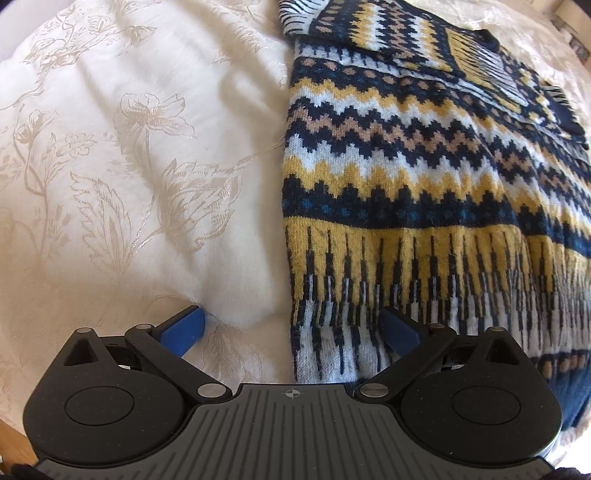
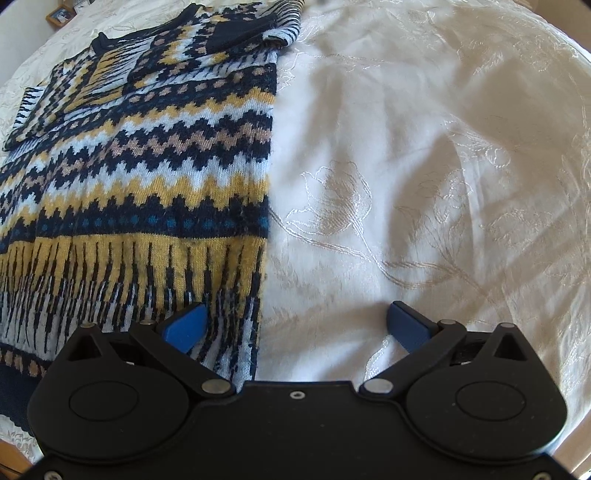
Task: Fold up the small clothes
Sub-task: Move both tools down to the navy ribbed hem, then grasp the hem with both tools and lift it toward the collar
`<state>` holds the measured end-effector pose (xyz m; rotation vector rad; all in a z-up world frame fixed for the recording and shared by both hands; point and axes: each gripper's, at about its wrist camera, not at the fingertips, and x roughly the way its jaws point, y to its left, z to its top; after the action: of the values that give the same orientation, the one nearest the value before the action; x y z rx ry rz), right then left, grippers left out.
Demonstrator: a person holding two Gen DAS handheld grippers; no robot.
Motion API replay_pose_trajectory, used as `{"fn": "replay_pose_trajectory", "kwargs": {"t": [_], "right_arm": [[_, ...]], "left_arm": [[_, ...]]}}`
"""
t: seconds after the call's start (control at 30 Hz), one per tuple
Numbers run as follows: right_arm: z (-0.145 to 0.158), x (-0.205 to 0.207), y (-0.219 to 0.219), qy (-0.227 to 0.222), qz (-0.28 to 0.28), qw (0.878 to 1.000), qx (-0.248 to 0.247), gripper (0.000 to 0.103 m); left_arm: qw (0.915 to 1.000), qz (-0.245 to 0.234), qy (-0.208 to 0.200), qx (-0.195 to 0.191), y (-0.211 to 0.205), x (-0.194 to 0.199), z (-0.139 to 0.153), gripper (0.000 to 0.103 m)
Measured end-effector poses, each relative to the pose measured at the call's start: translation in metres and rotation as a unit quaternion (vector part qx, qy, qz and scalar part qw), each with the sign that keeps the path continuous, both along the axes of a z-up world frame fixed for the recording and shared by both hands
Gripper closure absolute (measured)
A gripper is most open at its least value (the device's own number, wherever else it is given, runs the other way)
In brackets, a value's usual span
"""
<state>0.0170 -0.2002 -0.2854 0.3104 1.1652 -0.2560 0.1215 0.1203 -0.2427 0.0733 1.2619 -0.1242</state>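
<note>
While both grippers, left gripper [image 1: 290, 328] and right gripper [image 2: 297, 325], hover with jaws released, the sweater's [image 1: 424, 155] near hem corners await pinching, then folding far.

The sweater [image 1: 424, 177] runs off the right edge of the left wrist view and off the left edge of the right wrist view, so neither view shows its full width. Its hem, at the near edge of the bedspread [image 2: 424, 166], passes under each gripper body. A folded-in sleeve covers part of its chest. In the right view's top left corner a small framed object [image 2: 61, 14] is too small to tell.
</note>
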Motion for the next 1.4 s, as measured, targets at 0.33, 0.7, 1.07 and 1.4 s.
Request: {"fn": "replay_pose_trajectory", "kwargs": {"t": [0.33,0.7,1.07,1.4], "right_arm": [[0.013,-0.056,0.006,-0.014,0.019,0.999,0.025,0.000],[0.038,-0.106,0.019,-0.069,0.078,0.991,0.080,0.001],[0.030,-0.098,0.037,-0.060,0.135,0.980,0.131,0.001],[0.020,-0.083,0.024,-0.019,0.088,0.977,0.192,0.065]], "left_arm": [[0.9975,-0.055,-0.021,-0.039,0.018,-0.057,0.016,0.008],[0.9901,-0.132,-0.015,-0.047,-0.007,-0.080,0.009,0.013],[0.9897,-0.130,-0.008,-0.059,-0.012,-0.078,-0.004,0.014],[0.9883,-0.128,0.000,-0.083,-0.008,-0.081,0.001,0.068]]}}
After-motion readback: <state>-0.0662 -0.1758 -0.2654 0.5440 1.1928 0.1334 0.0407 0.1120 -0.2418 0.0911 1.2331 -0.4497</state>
